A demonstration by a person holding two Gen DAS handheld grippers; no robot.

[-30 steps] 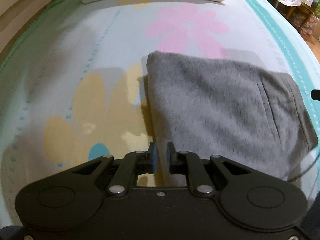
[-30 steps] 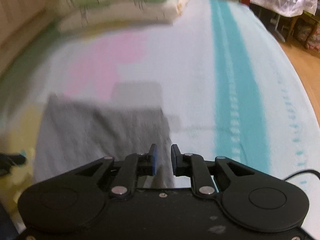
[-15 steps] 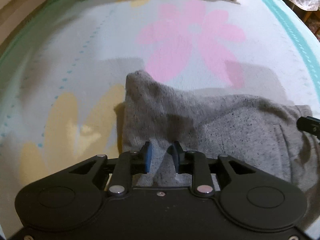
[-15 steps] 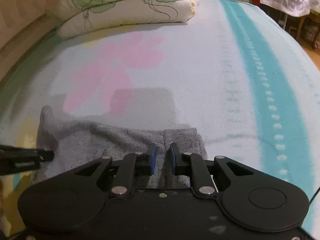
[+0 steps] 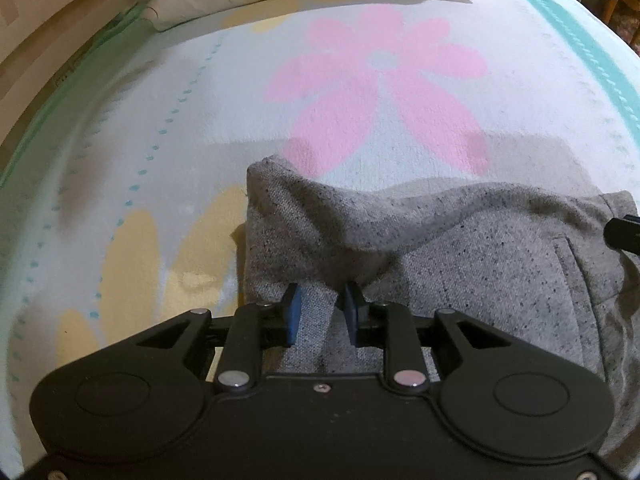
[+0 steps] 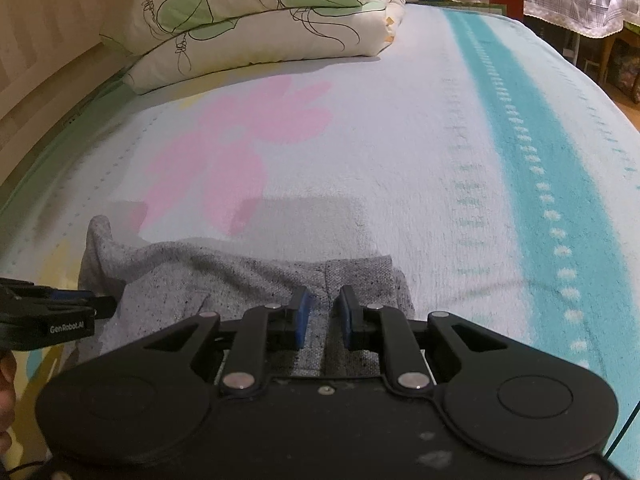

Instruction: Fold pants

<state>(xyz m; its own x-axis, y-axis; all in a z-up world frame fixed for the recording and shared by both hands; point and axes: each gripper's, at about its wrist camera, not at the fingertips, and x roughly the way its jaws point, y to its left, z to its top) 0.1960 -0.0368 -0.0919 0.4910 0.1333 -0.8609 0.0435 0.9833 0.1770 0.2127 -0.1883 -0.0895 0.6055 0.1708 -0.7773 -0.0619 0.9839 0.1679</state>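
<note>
The grey speckled pants (image 5: 460, 256) lie folded on the bed, with the far left corner lifted into a peak. My left gripper (image 5: 321, 310) is shut on a fold of the pants at their near left edge. My right gripper (image 6: 323, 310) is shut on the pants (image 6: 224, 276) at their near right edge, by the waistband seam. Each gripper shows at the edge of the other's view: the right gripper (image 5: 624, 232) in the left wrist view, the left gripper (image 6: 52, 312) in the right wrist view.
The bed sheet (image 6: 400, 160) is pale with a pink flower (image 5: 380, 80), yellow shapes and a teal stripe (image 6: 540, 152). Pillows (image 6: 260, 20) are stacked at the head of the bed. A wall runs along the left; furniture stands beyond the right edge.
Both grippers have moved onto the pants' near edge and closed on the fabric. The cloth has bunched and its far left corner has risen. Little has changed in the last half second.
</note>
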